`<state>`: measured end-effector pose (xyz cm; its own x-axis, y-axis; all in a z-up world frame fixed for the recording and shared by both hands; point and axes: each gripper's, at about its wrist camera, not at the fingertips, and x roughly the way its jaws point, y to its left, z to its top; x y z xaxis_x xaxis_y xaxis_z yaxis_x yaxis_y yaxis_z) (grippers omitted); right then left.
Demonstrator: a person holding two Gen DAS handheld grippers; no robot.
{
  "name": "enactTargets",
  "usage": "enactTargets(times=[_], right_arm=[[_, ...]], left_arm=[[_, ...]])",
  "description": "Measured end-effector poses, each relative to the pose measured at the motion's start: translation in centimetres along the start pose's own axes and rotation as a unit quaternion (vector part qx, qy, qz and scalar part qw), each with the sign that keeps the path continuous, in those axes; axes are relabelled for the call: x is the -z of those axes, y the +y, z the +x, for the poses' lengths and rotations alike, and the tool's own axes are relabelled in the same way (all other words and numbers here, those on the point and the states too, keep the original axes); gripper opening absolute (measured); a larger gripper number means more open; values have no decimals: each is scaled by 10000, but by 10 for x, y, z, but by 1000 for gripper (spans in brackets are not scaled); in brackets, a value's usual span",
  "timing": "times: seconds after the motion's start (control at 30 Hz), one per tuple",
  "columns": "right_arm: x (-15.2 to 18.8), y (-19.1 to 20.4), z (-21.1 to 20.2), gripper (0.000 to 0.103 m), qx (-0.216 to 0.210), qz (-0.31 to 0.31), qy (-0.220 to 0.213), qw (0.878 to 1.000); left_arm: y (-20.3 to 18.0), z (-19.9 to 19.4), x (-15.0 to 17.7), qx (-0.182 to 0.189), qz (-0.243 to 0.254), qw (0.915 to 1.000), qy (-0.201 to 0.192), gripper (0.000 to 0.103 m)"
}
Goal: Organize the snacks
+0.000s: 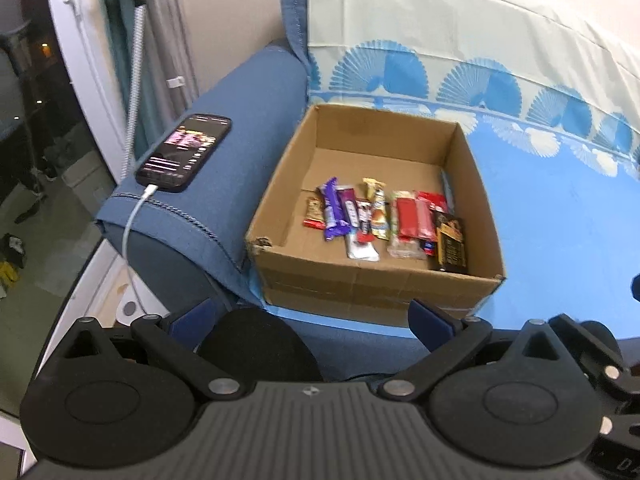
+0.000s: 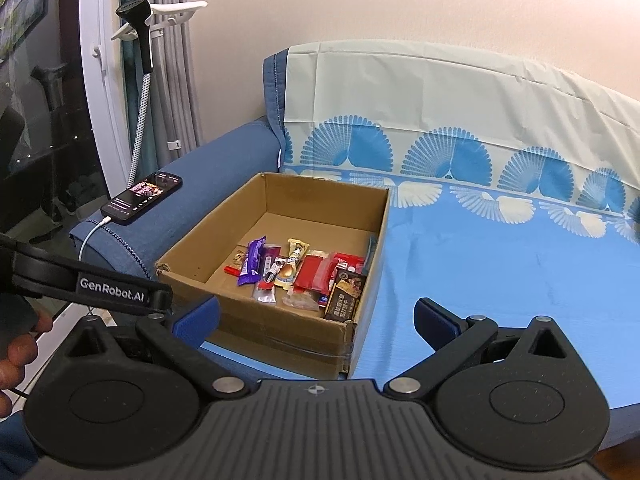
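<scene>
An open cardboard box [image 1: 360, 280] [image 2: 200, 236] sits on a blue sofa seat. Along its near side lie several wrapped snacks: a purple bar [image 1: 334, 210] [image 2: 251, 265], red packs [image 1: 412, 218] [image 2: 316, 274], a dark brown pack [image 1: 451, 246] [image 2: 345, 295], a silver wrapper [image 1: 360, 250] [image 2: 265, 294]. My left gripper [image 1: 314, 320] hangs open in front of the box, nothing between its blue-padded fingers. My right gripper [image 2: 316, 318] is also open and empty, just short of the box's near right corner.
A phone [image 1: 185, 152] [image 2: 142, 198] on a white cable lies on the sofa's left armrest [image 1: 240, 160]. A patterned blue cover [image 2: 500, 260] spreads over the seat right of the box. A garment steamer [image 2: 142, 32], curtains and a glass door stand at the left. A person's hand [image 2: 20, 344] holds the left device.
</scene>
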<state>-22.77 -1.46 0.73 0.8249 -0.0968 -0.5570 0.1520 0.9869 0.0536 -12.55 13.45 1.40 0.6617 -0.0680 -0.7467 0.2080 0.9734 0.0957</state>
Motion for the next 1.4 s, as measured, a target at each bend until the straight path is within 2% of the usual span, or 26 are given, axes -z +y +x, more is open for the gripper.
enactTargets(times=[0.1,0.23,0.4,0.63,1.4], right_arm=[[0,1,-1,102,16,-10,-16,10000],[0,2,-1,102,19,-18,-20,10000],[-1,2,-1,102,30,-37,-34,10000],[-1,1,-1,102,32,-38,-35,10000],[-1,2,0,102,44,-17,-15,10000]], left_arm=[[0,-3,1,-158,65,9998,-133,103],[1,-6,2,-165,91,9996,-206,103],[1,-6,3,-160,83,9996,-207,103],[2,-3,2,-414,92,9990,-152,103],[-1,0,2,-263,238,9994,17,103]])
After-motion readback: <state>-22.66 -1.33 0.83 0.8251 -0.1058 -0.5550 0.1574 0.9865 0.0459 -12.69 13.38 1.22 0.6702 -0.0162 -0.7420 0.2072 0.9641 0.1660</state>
